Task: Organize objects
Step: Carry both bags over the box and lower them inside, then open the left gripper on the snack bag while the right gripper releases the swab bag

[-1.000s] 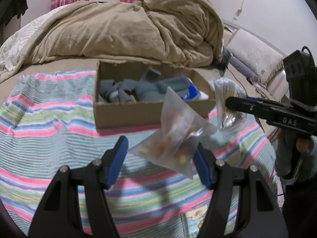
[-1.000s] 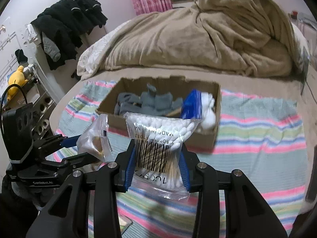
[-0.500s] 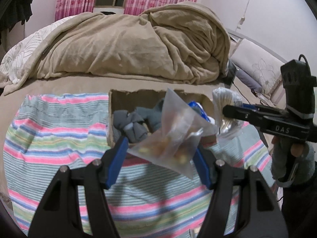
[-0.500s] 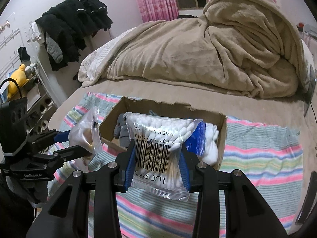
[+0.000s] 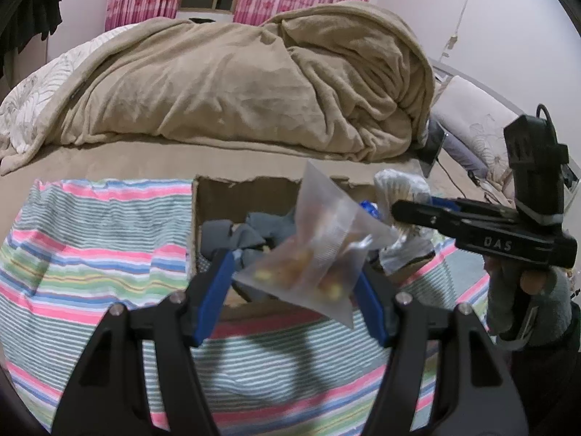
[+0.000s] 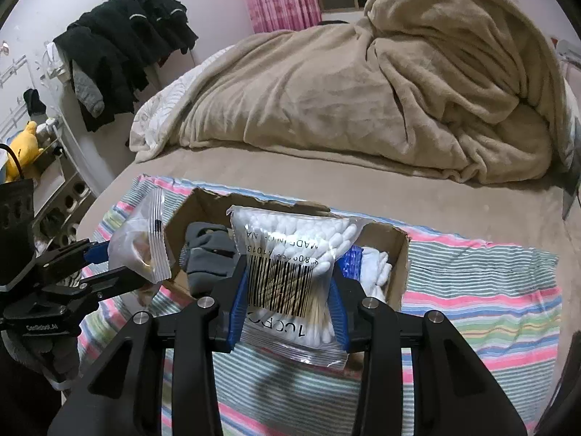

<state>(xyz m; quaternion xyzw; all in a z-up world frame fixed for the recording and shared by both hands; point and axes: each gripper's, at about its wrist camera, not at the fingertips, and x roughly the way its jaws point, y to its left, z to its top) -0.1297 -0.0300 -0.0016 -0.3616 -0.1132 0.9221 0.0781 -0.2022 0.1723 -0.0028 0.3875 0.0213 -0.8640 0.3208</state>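
Observation:
My left gripper (image 5: 294, 283) is shut on a small frosted bag of yellow-brown pieces (image 5: 316, 254) and holds it in the air over the near wall of the cardboard box (image 5: 210, 200). The bag also shows in the right wrist view (image 6: 143, 243). My right gripper (image 6: 288, 290) is shut on a clear bag of cotton swabs (image 6: 290, 254) with a barcode, held above the box (image 6: 397, 254). The box holds grey socks (image 6: 207, 254), a blue packet (image 6: 350, 261) and white pieces (image 6: 377, 272). The swab bag shows in the left wrist view (image 5: 399, 196).
The box sits on a striped cloth (image 5: 90, 239) spread on a bed. A heaped beige blanket (image 5: 236, 87) lies behind it. Dark clothes (image 6: 123, 47) hang at the left wall above a shelf with a yellow toy (image 6: 21, 149). A pillow (image 5: 472, 127) is at the right.
Both grippers have risen and pulled back with their bags; the box now looks smaller and farther away. Both stay shut.

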